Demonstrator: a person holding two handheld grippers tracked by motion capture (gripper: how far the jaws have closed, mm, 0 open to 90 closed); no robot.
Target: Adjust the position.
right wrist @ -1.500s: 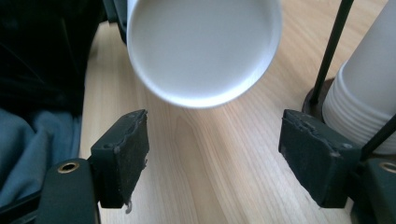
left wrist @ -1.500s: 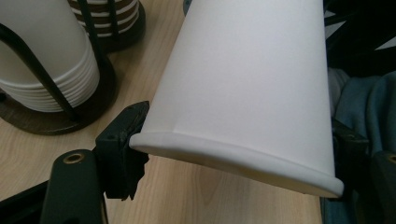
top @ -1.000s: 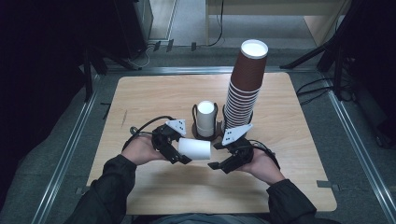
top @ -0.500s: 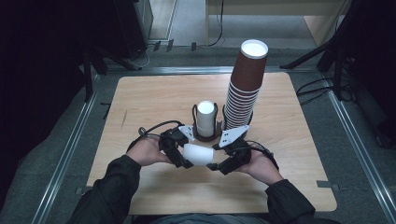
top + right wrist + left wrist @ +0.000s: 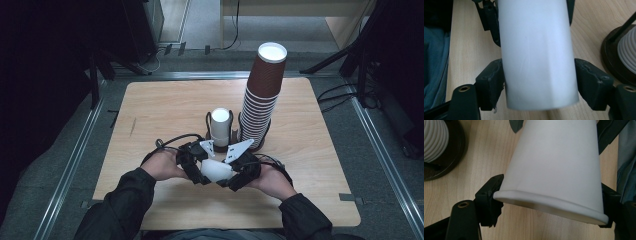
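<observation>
1. High view puts the plain white paper cup (image 5: 216,170) lying on its side in the air just over the near part of the pale wooden bench (image 5: 165,107), bridged between the two hands; judging by this, it is being passed across or pulled free of another cup

2. The left gripper (image 5: 549,202) has its black fingers (image 5: 489,195) clamped on the cup's rolled rim end, one pad pressing each side, so the wide mouth is steadied

3. The right gripper (image 5: 540,82) straddles the cup's body with its fingers (image 5: 491,82) at either side; they have just been closing a little, the left pad touching the wall and the right pad right against it, so I read this as a grip on the cup

4. Holding both ends likely keeps the soft cup from crushing or twisting

5. Just beyond the hands stands a short stack of white ribbed cups (image 5: 220,127) in a dark round wire holder (image 5: 220,146)

6. Beside it, on the right in the high view, rises a tall stack of brown paper cups (image 5: 260,100), upside down, slightly tilted, probably the supply or destination
</observation>
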